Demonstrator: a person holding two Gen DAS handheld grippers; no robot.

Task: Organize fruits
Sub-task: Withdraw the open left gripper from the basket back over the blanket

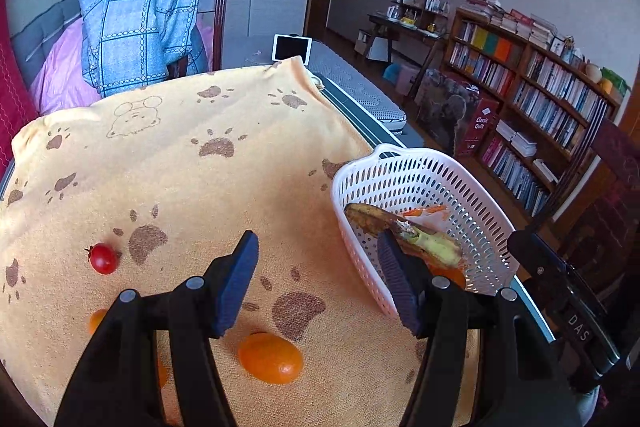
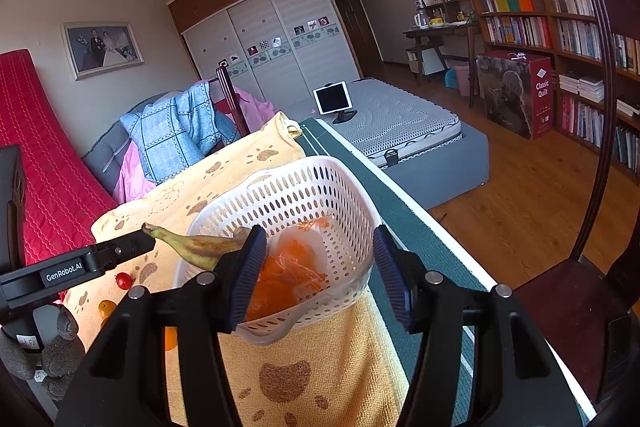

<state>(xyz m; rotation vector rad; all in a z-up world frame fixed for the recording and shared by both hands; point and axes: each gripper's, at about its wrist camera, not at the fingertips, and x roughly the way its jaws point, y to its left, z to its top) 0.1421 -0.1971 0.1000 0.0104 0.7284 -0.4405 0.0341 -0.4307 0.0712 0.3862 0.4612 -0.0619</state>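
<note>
In basket point(image 2: 304, 183), bagged oranges point(image 2: 288, 267), seemingly.

the basket point(image 1: 420, 183) is glossy white plastic, perforated all over. under it, the orange towel point(image 1: 192, 163) looks like nubby terry cloth, pretty matt. cherry tomato point(image 1: 104, 259) has a shiny smooth skin, the kumquat point(image 1: 271, 358) a waxy sheen. gripper pads point(image 2: 249, 273) are ribbed blue rubber on matt black plastic, and the floor point(image 2: 512, 195) is polished wood.

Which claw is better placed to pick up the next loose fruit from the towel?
Probably the left. The left claw is open over the towel, near the orange and the cherry tomato. The right claw is open by the white basket.
</note>
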